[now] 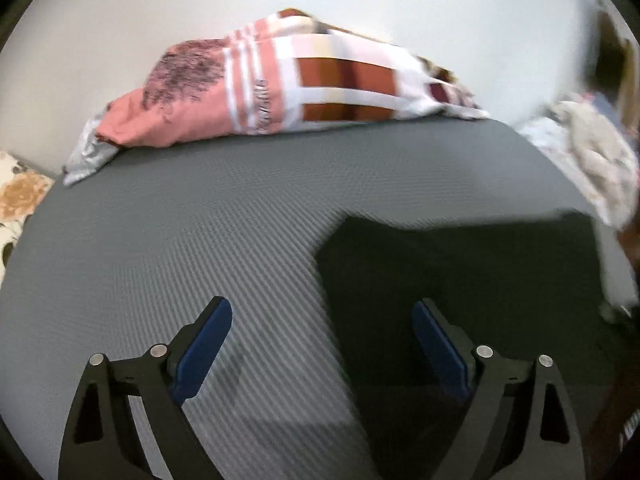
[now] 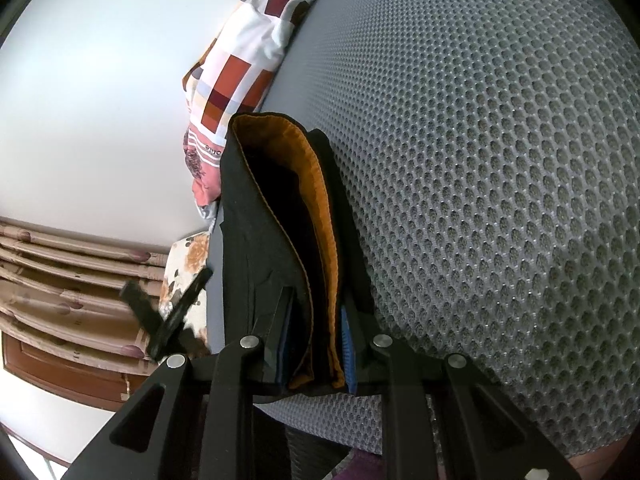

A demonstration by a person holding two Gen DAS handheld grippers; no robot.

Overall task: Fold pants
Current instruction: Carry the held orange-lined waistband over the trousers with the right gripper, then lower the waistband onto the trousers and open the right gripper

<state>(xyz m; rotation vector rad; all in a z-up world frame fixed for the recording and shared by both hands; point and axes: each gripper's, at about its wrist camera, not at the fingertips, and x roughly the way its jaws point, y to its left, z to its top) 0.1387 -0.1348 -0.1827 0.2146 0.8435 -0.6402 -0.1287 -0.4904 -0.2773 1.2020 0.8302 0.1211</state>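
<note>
The pants (image 2: 280, 216), black with an orange lining showing at the opened edge, stand folded in the middle of the right wrist view, rising from the bottom centre toward the middle of the frame. The right gripper (image 2: 312, 344) pinches them: its two blue pads press on the bunched layers from either side, low in the frame, with orange and black cloth packed between them. The cloth rests against the grey mesh mat (image 2: 500, 160) that fills the right half of that view.

In the left wrist view the pants (image 1: 460, 264) lie as a dark flat shape on the grey mat (image 1: 160, 240), in the right half of the frame, reaching from mid-height down to the bottom edge. The left gripper (image 1: 320, 344) hangs over the mat with its jaws spread wide and nothing between the pads; its right finger (image 1: 438, 350) sits above the dark cloth, its left finger (image 1: 204, 348) above bare mat. The picture is blurred, so contact with the cloth cannot be told.

A patterned pink and brown pillow (image 1: 280, 88) lies at the far edge of the mat, upper centre. A pale crumpled cloth (image 1: 592, 160) sits at the right edge, and a flowered fabric (image 1: 20, 196) at the left edge.
</note>
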